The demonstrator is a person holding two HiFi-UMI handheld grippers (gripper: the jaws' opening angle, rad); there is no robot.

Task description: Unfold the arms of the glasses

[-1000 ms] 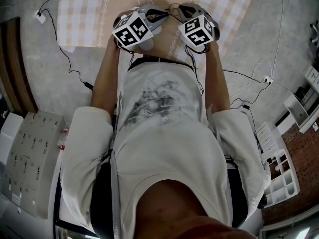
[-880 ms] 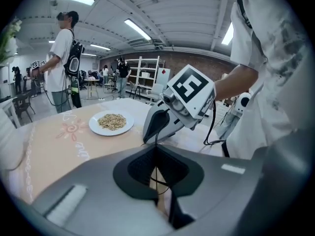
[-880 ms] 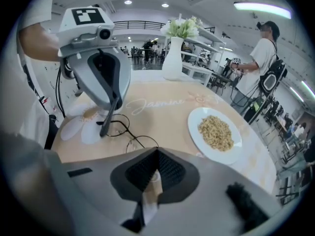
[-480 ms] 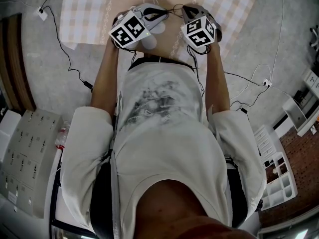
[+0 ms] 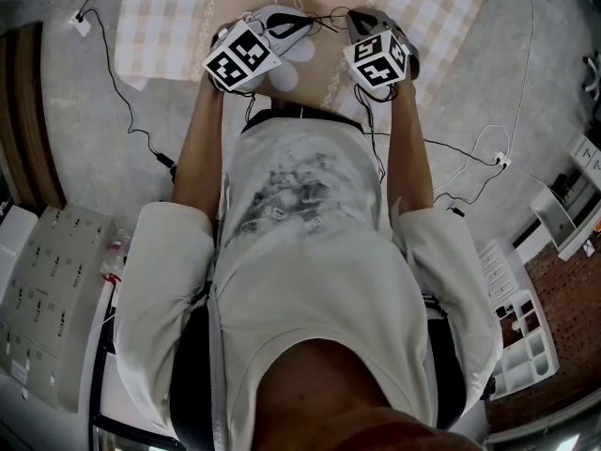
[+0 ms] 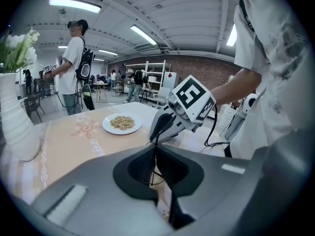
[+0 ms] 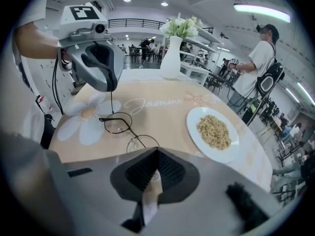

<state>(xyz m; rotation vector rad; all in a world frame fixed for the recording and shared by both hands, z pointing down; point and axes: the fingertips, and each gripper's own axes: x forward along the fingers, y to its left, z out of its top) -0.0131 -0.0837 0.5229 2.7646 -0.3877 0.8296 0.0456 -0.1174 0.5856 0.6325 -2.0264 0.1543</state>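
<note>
Thin round wire glasses [image 7: 118,124] lie on the beige tablecloth [image 7: 162,109] in the right gripper view. My left gripper [image 6: 155,149] is shut on one thin black arm of the glasses [image 6: 156,157]. In the right gripper view that arm [image 7: 112,102] hangs as a straight line from the left gripper [image 7: 105,85] down to the left lens. My right gripper [image 7: 156,154] has its jaws shut at the rim of the nearer lens [image 7: 141,143]. In the head view both grippers, left [image 5: 302,34] and right [image 5: 354,19], are close together over the table; the glasses are hidden there.
A white plate of grains [image 7: 212,132] sits to the right of the glasses. A white vase with flowers [image 7: 171,58] stands at the table's far end. A person with a backpack [image 7: 260,68] stands beyond the table. Cables trail over the floor [image 5: 122,111].
In the head view my left gripper has shifted up and slightly left, away from my body. The right gripper has stayed where it was.
</note>
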